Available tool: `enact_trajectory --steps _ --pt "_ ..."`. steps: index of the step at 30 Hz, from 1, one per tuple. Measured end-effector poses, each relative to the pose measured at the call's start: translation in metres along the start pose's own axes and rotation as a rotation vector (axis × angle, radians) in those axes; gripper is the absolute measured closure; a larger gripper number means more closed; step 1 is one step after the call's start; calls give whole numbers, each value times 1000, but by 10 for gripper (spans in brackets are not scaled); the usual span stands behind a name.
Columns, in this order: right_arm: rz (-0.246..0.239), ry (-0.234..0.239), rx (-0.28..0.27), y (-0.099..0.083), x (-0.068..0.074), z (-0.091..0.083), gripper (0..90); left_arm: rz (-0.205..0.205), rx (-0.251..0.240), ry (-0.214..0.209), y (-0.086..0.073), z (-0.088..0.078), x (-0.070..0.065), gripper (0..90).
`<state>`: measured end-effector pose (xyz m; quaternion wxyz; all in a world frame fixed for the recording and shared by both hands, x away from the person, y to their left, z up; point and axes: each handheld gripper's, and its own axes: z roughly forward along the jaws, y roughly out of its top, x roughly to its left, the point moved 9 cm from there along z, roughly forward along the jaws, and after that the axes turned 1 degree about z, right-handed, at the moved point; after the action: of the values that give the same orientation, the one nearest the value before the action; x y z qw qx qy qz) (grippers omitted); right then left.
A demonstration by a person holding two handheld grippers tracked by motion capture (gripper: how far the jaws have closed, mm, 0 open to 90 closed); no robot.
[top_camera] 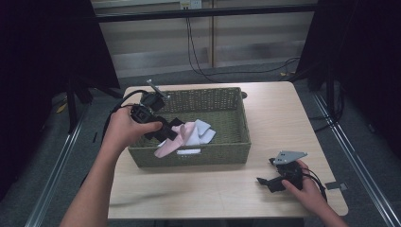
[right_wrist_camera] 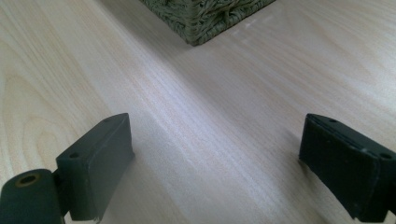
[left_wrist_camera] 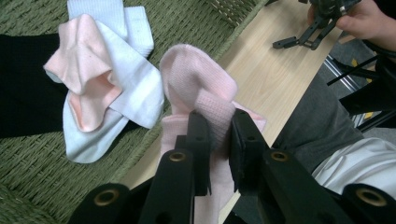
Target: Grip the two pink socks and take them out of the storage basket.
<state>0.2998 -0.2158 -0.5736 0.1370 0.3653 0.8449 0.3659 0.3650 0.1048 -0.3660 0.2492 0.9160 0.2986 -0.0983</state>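
One pink sock point(left_wrist_camera: 198, 91) gripped (left tool point(left_wrist_camera: 218, 140))

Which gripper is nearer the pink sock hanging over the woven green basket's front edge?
Left. The left gripper is shut on the pink sock at the woven green basket; the right gripper rests open on the wooden table, apart from it.

No text, label, brand, number or sign can be read anywhere; the white tag on the basket's point(top_camera: 189, 158) front wall is too small to tell.

Pink sock point(left_wrist_camera: 198, 88), white socks point(left_wrist_camera: 135, 88) (perhaps pale blue), green woven basket point(left_wrist_camera: 28, 177).
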Motion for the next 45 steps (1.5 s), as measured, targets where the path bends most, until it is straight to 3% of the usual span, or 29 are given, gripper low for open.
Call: enact_trajectory --steps 11,29,33,36,42,45 --pt "3 0 2 0 0 0 90 20 1 -20 -10 12 -10 797" --pt "1 0 3 0 0 0 90 63 25 -42 -30 59 -23 781" --pt "1 0 3 0 0 0 90 72 22 -52 -32 67 -26 742" --pt "1 0 3 0 0 0 90 79 15 -35 -31 68 -25 638" --pt "1 0 3 0 0 0 90 72 -33 -31 -22 59 -20 504" --pt "0 0 3 0 0 0 90 75 -44 4 -16 55 -14 459"
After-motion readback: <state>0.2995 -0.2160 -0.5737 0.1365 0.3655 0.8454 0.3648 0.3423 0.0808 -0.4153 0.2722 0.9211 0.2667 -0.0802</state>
